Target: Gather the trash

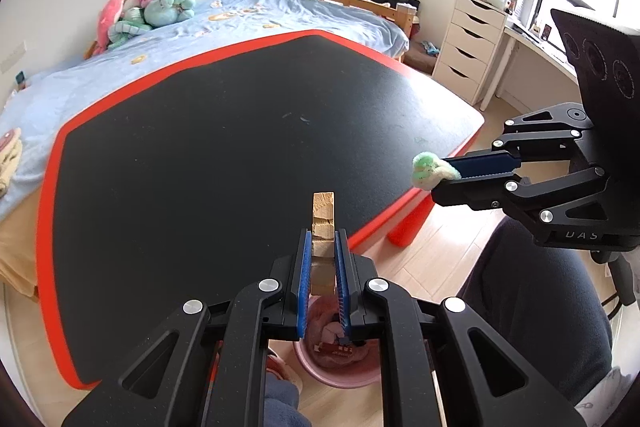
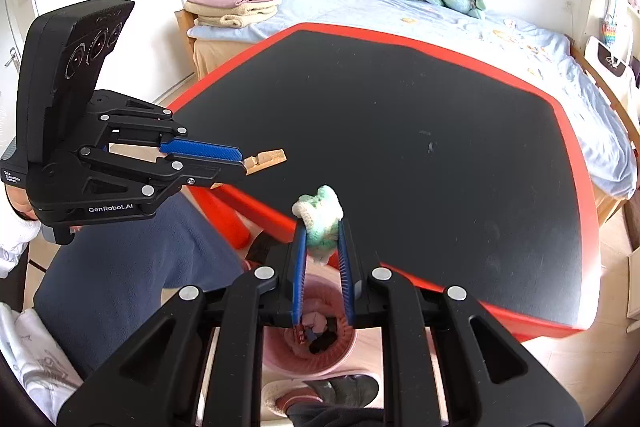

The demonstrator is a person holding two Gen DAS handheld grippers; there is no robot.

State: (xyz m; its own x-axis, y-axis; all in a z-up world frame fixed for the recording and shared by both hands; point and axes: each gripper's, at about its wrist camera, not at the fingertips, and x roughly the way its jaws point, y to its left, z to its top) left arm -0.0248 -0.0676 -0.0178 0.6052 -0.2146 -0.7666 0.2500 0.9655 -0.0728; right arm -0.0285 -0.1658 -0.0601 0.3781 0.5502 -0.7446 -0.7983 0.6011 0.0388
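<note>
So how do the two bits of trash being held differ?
The wooden piece in the left gripper is tan, hard and blocky; the fluffy wad in the right gripper is green-white, soft and rounded. Both are clamped between blue pads, above a pink bin.

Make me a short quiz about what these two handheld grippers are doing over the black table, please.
1. True or false: the left gripper is shut on a tan notched wooden block.
2. What does the right gripper hold? A) a red can B) a fluffy green-and-white wad C) nothing
3. Fill in: below both grippers, on the floor by the red-edged black table, stands a pink ______ with scraps inside.

Key: 1 true; 2 B; 3 bin.
</note>
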